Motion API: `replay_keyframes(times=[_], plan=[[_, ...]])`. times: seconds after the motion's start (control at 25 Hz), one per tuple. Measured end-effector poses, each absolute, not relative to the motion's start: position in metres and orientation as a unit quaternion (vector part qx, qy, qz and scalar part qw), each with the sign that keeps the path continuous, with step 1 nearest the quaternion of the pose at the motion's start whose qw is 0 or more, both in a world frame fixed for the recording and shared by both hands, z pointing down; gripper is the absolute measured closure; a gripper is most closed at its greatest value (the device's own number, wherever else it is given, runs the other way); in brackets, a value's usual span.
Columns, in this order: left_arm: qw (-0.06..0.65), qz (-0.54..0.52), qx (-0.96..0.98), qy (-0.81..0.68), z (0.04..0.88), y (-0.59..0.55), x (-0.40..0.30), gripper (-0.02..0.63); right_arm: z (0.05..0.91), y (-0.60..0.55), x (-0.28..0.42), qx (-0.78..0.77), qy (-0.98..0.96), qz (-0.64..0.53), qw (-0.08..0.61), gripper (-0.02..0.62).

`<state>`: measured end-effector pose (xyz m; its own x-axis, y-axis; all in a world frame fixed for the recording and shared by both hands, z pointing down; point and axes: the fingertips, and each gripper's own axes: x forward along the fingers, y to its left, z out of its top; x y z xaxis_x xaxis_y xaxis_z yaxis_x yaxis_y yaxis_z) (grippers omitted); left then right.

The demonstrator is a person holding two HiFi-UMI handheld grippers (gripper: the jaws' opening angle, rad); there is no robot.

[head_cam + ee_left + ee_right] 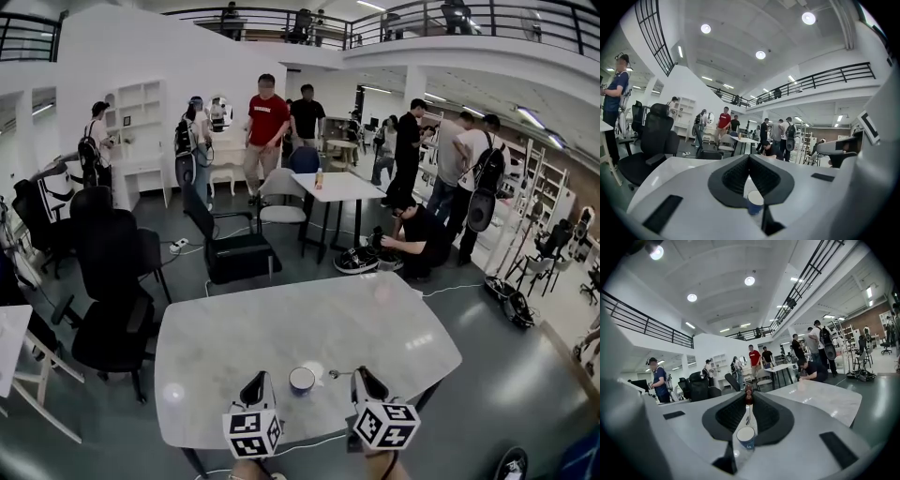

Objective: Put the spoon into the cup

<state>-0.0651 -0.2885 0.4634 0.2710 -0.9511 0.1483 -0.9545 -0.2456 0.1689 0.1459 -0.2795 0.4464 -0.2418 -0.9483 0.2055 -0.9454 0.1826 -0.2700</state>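
Observation:
A blue paper cup point(302, 380) with a white inside stands near the front edge of the white marble table point(281, 328). My left gripper point(255, 382) hovers just left of the cup, its jaws together at the tips point(749, 158) with nothing between them; the cup point(755, 202) shows low between its jaws. My right gripper point(361, 377) is just right of the cup, shut on the spoon point(337, 373), whose bowl points toward the cup. In the right gripper view the spoon point(748, 414) sits pinched at the tips point(748, 397), with the cup point(746, 437) below it.
Black office chairs point(112, 281) stand left of the table, another chair point(234, 248) beyond its far edge. A smaller white table point(337, 187) with a bottle is farther back. Several people stand or crouch behind it; one crouches point(417, 239) at the right.

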Motion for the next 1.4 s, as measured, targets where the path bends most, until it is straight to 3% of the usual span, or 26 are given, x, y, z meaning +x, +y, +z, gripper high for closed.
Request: replay_keyframes(times=[0.48, 1.4], plan=[[0.122, 0.023, 0.791, -0.600, 0.479, -0.364, -0.083, 0.588, 0.460, -0.357, 0.125, -0.613, 0.767, -0.189, 0.005, 0.531], [0.202, 0.074, 0.739, -0.638, 0.542, -0.334, -0.082, 0.588, 0.520, -0.354, 0.116, -0.546, 0.790, -0.270, -0.066, 0.531]])
